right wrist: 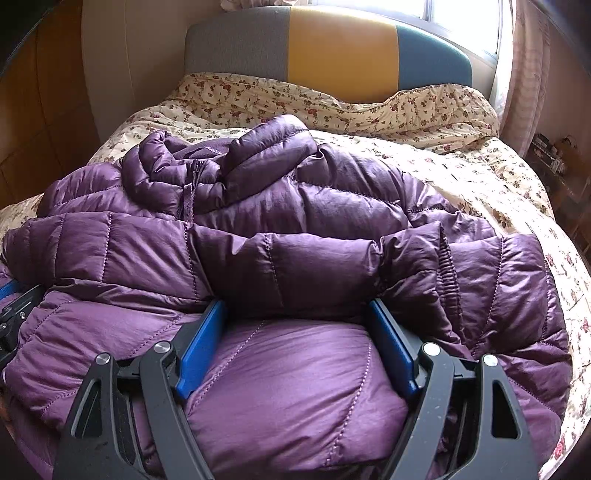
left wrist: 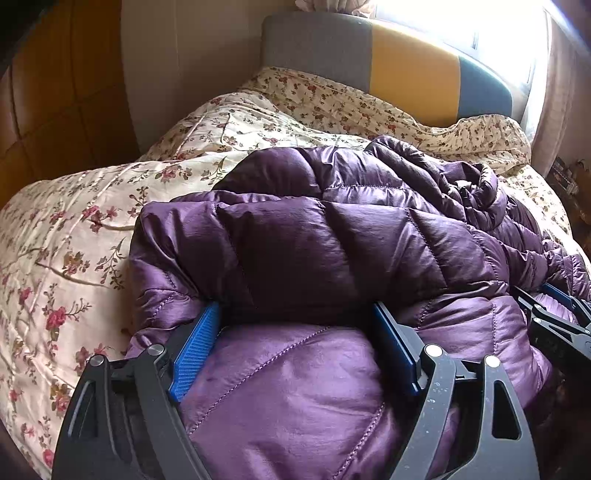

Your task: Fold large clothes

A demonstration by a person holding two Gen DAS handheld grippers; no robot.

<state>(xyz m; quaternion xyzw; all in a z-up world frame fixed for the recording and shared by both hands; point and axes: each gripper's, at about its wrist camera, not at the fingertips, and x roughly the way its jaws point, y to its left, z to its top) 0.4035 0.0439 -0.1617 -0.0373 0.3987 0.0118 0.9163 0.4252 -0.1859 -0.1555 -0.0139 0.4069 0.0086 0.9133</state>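
Sunlight poured through the window (right wrist: 458, 14) at the head of the bed and washed out the top of both views, and right down at the cameras the action was all fingers and puffy fabric: the left gripper (left wrist: 295, 314) had its blue pads (left wrist: 195, 350) spread wide, a fat quilted fold of the purple down jacket (left wrist: 332, 236) bulging up between them, the jaws released rather than squeezed tight, with the fingertips tucked under the rolled edge of the upper layer. Same story on the other side, where the right gripper (right wrist: 299, 310) sat just as wide, blue pads (right wrist: 201, 347) flanking another swollen panel of the jacket (right wrist: 288, 206), tips buried beneath the folded-over band. Each tool showed at the edge of the other's view, black linkage and a sliver of blue, so the two were working side by side along the near hem. Beyond the fingers the jacket lay doubled across the bed, its collar and zipper (right wrist: 188, 199) bunched in a heap toward the far side, an elastic-gathered seam (right wrist: 448, 273) running down on the right. Under it all spread the cream floral quilt (right wrist: 461, 173), rumpled up against the headboard (right wrist: 340, 48) in grey, yellow and blue panels, with wooden wardrobe doors (left wrist: 55, 92) off to the left and a pink curtain (right wrist: 524, 74) hanging at the right
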